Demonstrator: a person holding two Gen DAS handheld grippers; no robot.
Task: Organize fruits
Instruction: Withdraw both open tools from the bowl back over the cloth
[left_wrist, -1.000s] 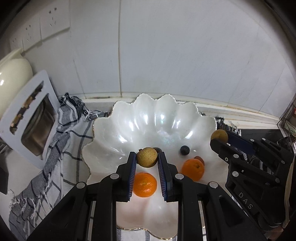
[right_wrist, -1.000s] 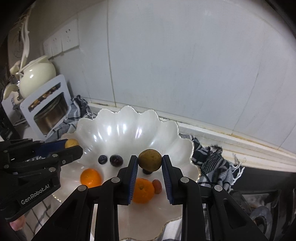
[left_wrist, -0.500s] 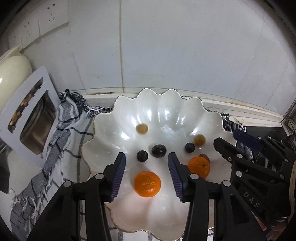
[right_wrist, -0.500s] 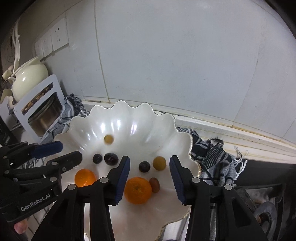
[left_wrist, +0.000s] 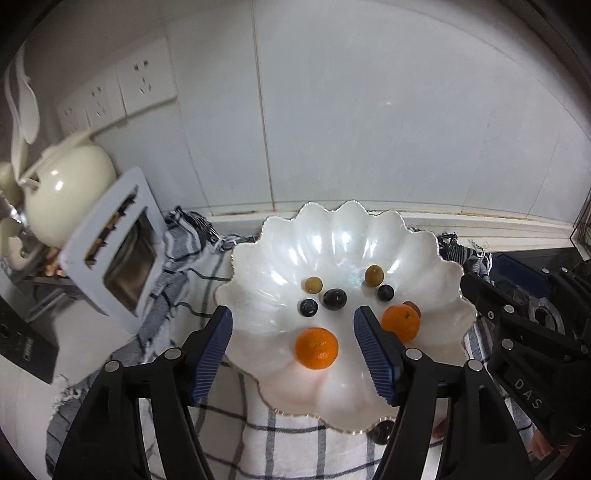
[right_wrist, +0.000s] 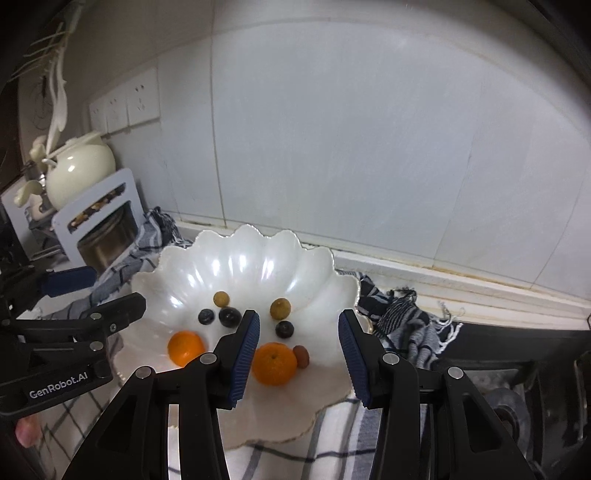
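Fruits (left_wrist: 317, 348) in bowl (left_wrist: 436, 258) | reddish fruit (left_wrist: 413, 305) half-hidden | left tool (left_wrist: 293, 345) opening, empty | right tool (right_wrist: 298, 345) apart, empty

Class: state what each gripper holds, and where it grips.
Nothing: the left gripper, jaws opening, and right gripper are empty above the white scalloped bowl.

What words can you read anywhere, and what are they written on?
"DAS" on the right gripper, seen from the left wrist.
"GenRobot.AI" on the left gripper, seen from the right wrist.
The black box at the left has small print, too blurred to read.
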